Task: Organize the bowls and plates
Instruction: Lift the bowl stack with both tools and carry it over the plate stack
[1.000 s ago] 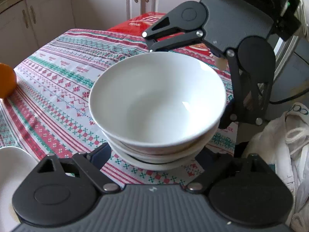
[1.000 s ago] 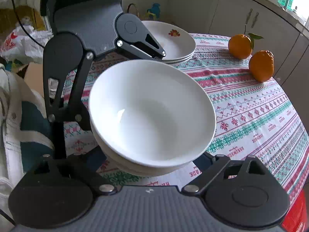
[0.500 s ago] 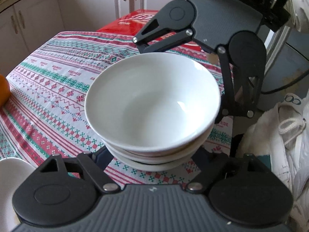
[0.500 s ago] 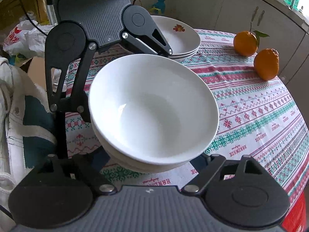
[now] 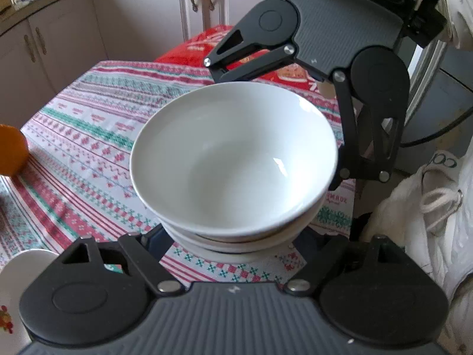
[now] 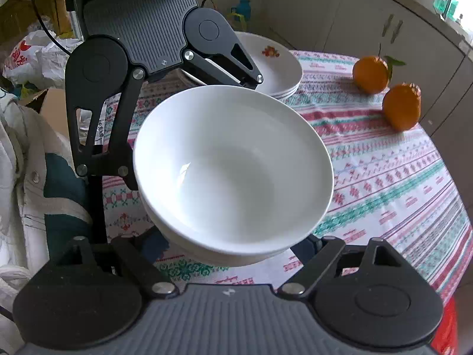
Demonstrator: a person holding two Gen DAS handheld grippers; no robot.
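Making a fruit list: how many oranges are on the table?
2. Both sit on the far side of the patterned tablecloth, beyond the stacked bowls: a leafed orange and another orange just nearer. More could be hidden behind the bowls.

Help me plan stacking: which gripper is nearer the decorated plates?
Left. The left gripper sits right beside the plates; the right gripper holds the bowls from the far side.

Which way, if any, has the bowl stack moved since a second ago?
Yes: upward. In the left wrist view, the orange sits lower against the bowl stack than before.
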